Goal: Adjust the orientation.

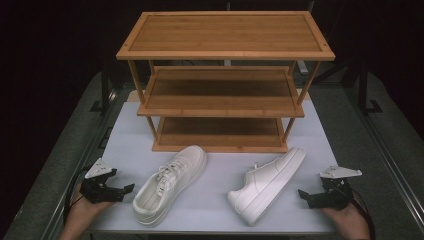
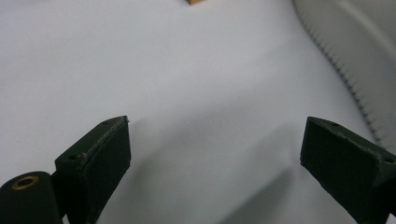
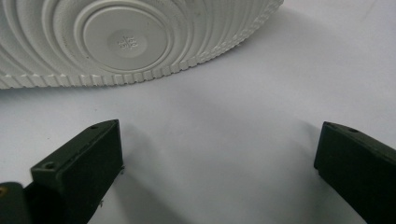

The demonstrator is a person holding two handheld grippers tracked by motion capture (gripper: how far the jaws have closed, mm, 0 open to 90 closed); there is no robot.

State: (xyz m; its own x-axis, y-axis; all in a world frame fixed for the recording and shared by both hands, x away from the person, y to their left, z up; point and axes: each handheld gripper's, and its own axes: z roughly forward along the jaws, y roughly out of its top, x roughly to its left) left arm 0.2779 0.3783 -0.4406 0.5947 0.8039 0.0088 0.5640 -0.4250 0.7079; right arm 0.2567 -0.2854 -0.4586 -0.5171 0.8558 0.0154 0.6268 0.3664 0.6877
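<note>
Wooden rack stands at the desk's far end. High view: left shoe upright, right shoe on its side, both before the rack. Left gripper and right gripper flank them.

Left gripper view: jaws open, empty; shoe edge beside.

Right gripper view: jaws open, empty; ribbed sole ahead.

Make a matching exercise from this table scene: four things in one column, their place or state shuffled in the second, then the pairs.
1. left shoe
2. right shoe
3. rack
4. left gripper

a. lies on its side, sole facing right
b. stands behind both shoes, shelves bare
c. upright, laces on top
d. jaws open, holding nothing, beside the upright shoe

Pairs: 1-c, 2-a, 3-b, 4-d
</note>
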